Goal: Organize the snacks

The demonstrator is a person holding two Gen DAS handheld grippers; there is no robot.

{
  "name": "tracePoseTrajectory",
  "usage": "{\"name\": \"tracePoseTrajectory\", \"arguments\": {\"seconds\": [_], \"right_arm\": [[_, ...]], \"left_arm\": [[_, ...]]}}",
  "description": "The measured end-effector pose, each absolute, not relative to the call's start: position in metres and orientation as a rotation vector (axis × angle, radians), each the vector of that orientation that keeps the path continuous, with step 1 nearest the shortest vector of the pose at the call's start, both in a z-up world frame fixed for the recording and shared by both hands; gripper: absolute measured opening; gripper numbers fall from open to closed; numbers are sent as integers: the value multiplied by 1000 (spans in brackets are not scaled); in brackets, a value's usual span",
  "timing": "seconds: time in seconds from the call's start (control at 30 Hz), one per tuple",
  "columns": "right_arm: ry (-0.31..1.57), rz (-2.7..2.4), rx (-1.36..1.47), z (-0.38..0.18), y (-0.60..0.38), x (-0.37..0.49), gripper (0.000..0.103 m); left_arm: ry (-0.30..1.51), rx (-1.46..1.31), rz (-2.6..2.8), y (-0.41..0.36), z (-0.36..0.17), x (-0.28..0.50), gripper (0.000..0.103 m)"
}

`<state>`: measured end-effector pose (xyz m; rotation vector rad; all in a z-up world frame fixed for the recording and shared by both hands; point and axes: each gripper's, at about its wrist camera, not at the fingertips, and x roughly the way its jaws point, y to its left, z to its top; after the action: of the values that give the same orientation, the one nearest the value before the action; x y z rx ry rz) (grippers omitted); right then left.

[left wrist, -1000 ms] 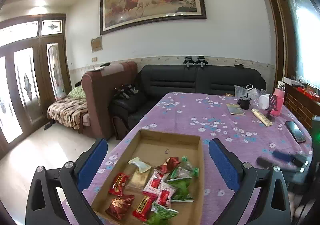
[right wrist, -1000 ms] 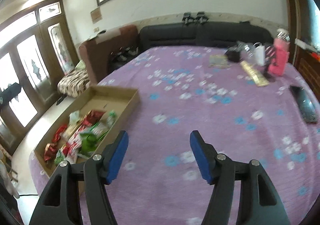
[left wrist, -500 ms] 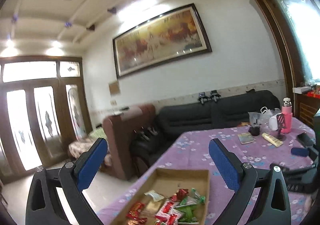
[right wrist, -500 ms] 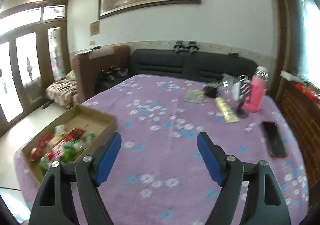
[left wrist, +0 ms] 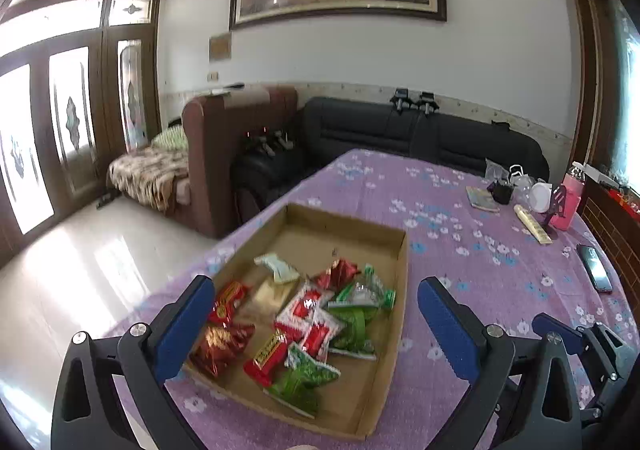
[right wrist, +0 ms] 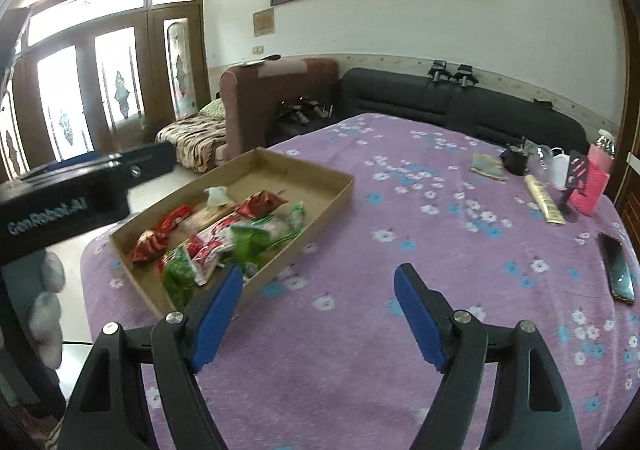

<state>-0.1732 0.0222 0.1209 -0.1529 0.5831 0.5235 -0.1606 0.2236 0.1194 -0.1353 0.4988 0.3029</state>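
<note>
A shallow cardboard box (left wrist: 394, 262) lies at the near left of the purple flowered table. It holds several red and green snack packets (left wrist: 308, 314), mixed together, plus a gold one and a pale one. It also shows in the right wrist view (right wrist: 320, 190). My left gripper (left wrist: 316, 322) is open and empty, held above the box's near end. My right gripper (right wrist: 318, 308) is open and empty over the cloth, just right of the box. The left gripper's body shows in the right wrist view (right wrist: 80, 194).
At the table's far right stand a pink bottle (left wrist: 570, 206), a black cup (left wrist: 502, 192), a booklet (left wrist: 482, 198), a gold stick pack (left wrist: 532, 228) and a phone (left wrist: 598, 268). Sofas stand behind the table. The table's left edge drops to a tiled floor.
Both cameras tilted up and have come back down. The left gripper looks down on the box again; the right gripper has moved closer beside the box. Both stay open.
</note>
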Motion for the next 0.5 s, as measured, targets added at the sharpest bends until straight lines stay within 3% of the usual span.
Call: {"name": "tracePoseTrajectory", "arguments": {"seconds": [0.5], "right_arm": [[692,487,-122,91,42,-167,78]], "left_arm": [[585,-191,275,242,86,-156,102]]}}
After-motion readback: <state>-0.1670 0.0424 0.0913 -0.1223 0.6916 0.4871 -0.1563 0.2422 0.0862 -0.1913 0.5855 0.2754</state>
